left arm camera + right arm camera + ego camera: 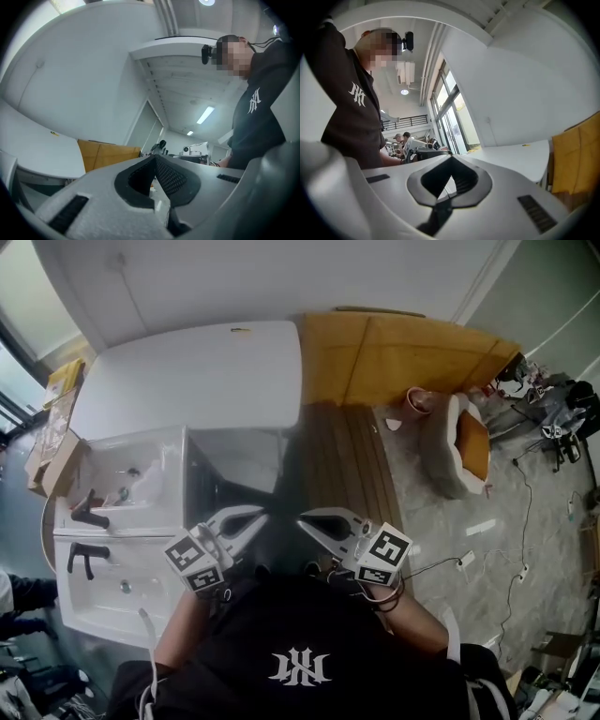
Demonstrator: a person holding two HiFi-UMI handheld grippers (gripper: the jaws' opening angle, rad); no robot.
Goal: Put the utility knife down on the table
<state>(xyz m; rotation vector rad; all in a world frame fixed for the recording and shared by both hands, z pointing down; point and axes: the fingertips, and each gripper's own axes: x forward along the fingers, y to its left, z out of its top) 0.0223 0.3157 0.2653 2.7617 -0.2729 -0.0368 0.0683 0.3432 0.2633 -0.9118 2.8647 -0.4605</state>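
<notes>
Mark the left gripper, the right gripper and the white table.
left gripper (154, 158): left gripper view, where its shut tips meet.
right gripper (451, 158): right gripper view, where its shut tips meet.
white table (192, 381): head view, bare middle of its top.

White table (187, 381), rounded corners, level, just behind sink unit (122, 512).

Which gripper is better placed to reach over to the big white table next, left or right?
Left, probably. The left gripper hangs on the side of the white table, by the sink unit. The right gripper hangs nearer the brown boards. Both are shut with nothing in them.
</notes>
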